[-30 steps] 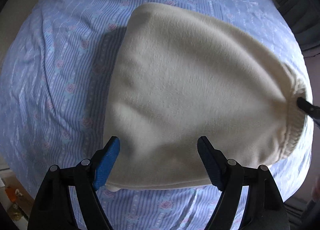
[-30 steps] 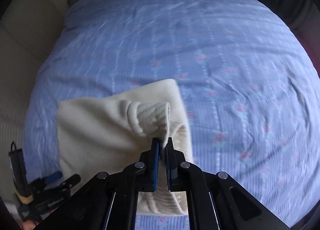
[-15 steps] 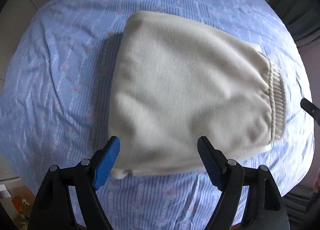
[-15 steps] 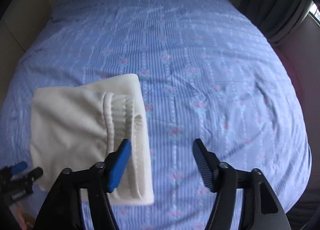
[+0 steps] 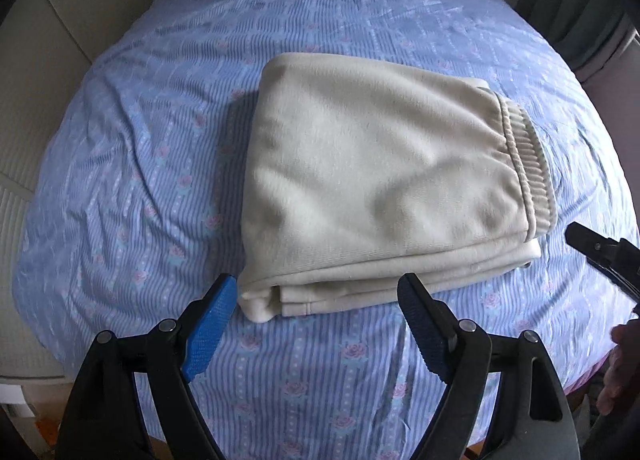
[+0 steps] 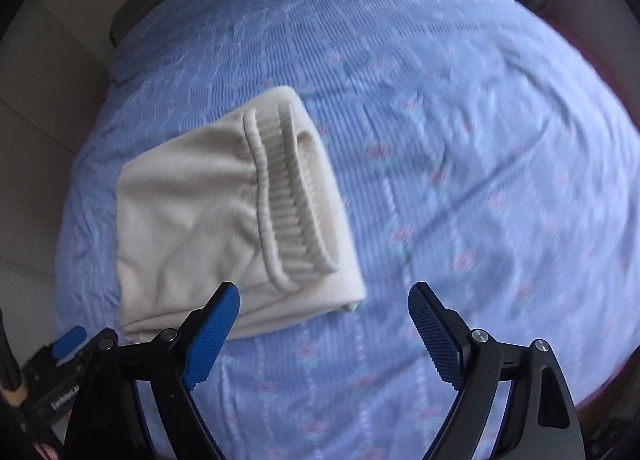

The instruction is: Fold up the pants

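Note:
The cream pants [image 5: 380, 180] lie folded into a thick rectangle on the blue floral bedsheet [image 5: 132, 164], ribbed waistband [image 5: 528, 164] on top at the right end. My left gripper [image 5: 316, 292] hovers just off the stack's near edge, jaws opening, nothing between them. In the right wrist view the pants [image 6: 192, 228] lie left of centre with the waistband [image 6: 292, 196] facing me. My right gripper [image 6: 324, 300] stands over bare sheet beside the stack's near right corner, jaws still opening and empty. The right gripper's tip [image 5: 600, 252] shows at the left view's right edge.
The bed fills both views, with beige padded surroundings [image 5: 36, 72] at the left and dark curtains [image 5: 572, 0] at the far right. A hand [image 5: 616, 372] shows at the lower right edge. The left gripper's body [image 6: 60, 356] sits at the right view's lower left.
My right gripper let go of the waistband, opened wide and drew back to the right. The waistband dropped flat onto the stack. My left gripper pulled back from the pants.

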